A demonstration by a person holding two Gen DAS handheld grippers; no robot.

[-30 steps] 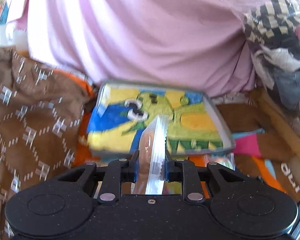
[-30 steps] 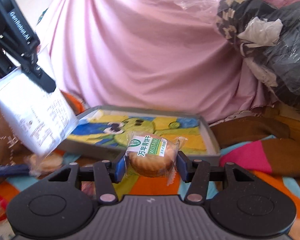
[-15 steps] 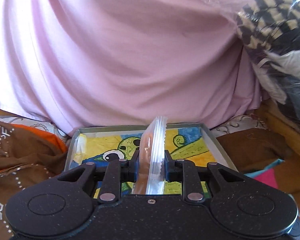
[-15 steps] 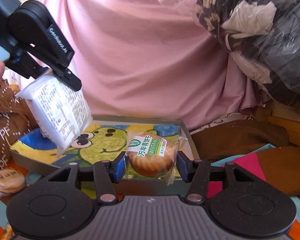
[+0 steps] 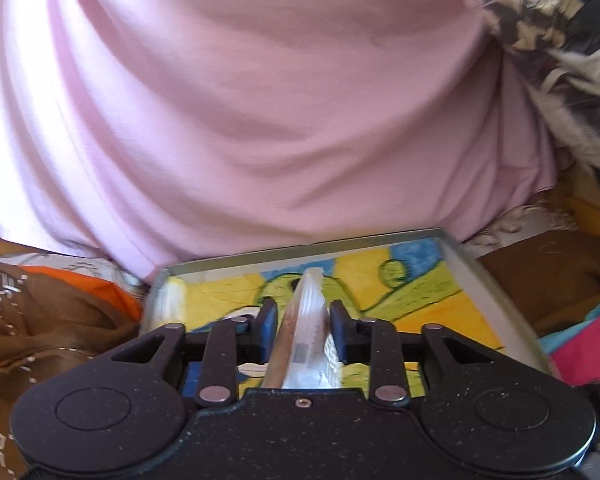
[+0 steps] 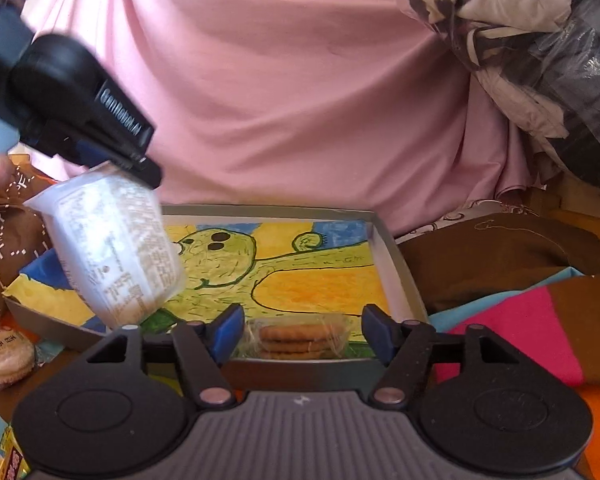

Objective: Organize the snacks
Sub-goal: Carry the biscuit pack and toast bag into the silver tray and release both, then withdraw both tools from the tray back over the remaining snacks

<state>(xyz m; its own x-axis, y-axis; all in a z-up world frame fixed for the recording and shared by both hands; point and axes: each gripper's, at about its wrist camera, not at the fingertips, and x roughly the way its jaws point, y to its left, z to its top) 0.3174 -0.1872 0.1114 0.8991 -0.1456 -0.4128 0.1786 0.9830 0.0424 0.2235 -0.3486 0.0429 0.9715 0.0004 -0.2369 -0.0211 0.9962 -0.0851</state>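
right gripper [image 6: 302, 330] has just spread its fingers wide, leaving the biscuit pack [image 6: 298, 339] in the tray [image 6: 396, 264], while left gripper [image 5: 303, 330] still pinches the white packet [image 6: 112, 248] above it, next to drop.

Matt metal tray [image 6: 400, 264], glossy plastic wrapper [image 6: 116, 248]

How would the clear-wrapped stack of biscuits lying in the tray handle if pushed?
The clear-wrapped stack of round biscuits looks light, so probably slides easily on the grey tray's painted paper liner. The film appears slick. Lying on edge, it might roll; biscuits likely crumble under a hard squeeze.
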